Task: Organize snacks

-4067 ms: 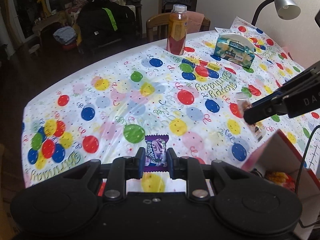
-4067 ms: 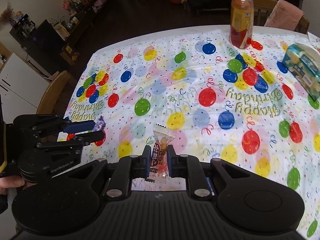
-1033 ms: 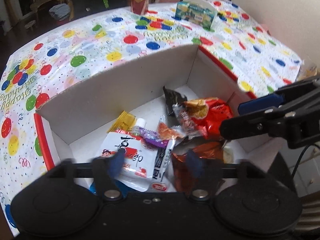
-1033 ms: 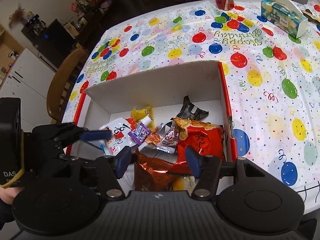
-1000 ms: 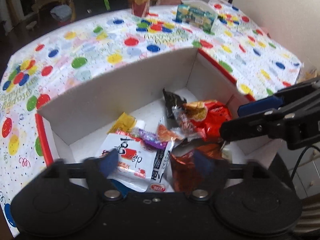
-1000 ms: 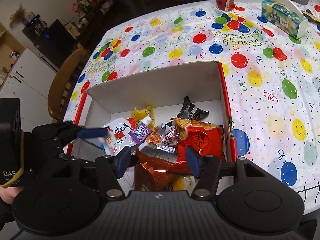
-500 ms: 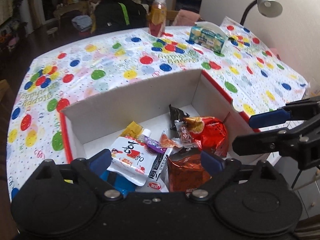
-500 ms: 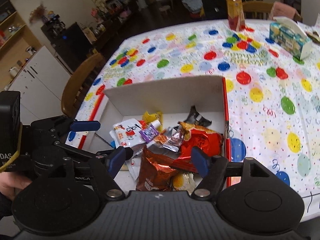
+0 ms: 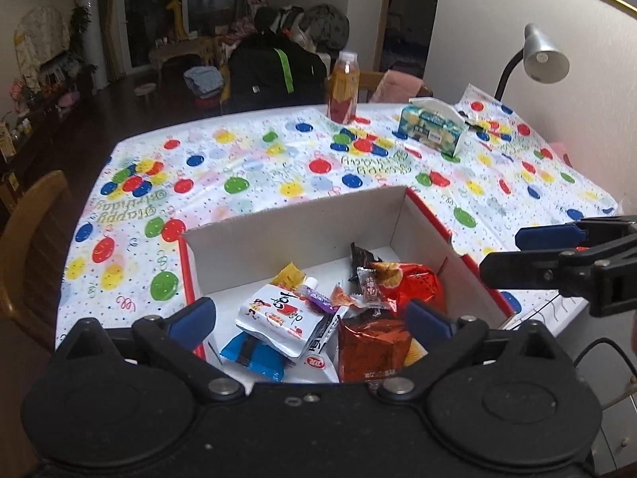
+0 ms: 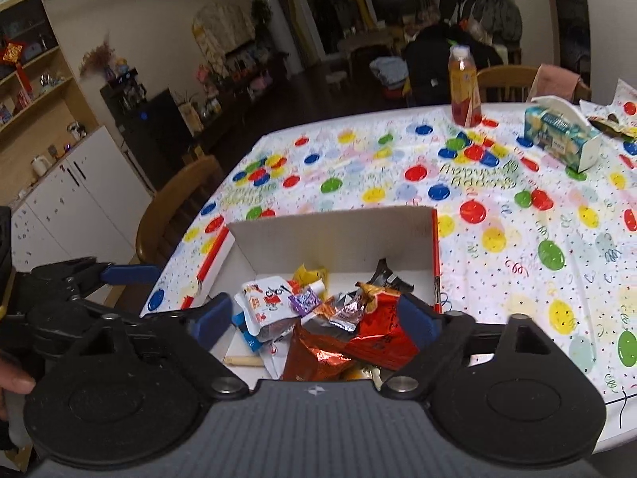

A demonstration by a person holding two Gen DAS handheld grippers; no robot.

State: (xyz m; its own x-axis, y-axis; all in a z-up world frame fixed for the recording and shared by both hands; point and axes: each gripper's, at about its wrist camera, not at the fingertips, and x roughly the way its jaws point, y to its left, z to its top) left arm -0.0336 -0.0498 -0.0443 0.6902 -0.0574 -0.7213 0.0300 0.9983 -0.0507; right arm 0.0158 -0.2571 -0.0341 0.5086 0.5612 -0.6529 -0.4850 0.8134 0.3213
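Both wrist views look down from near (side by side); they share the box (image 9: 302,235) and tablecloth (image 10: 517,215).

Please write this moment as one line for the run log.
left gripper: open, empty | right gripper: open, empty | snacks: in box | tablecloth: no loose snacks seen

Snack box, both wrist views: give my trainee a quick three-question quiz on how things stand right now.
1. True or false: the left tongs and the right tongs are both open and hold nothing.
2. Which lies inside the box? A) the drink bottle B) the red chip bag C) the tissue pack
3. Fill in: the purple candy lies inside the ____.

Key: 1 true; 2 B; 3 box.
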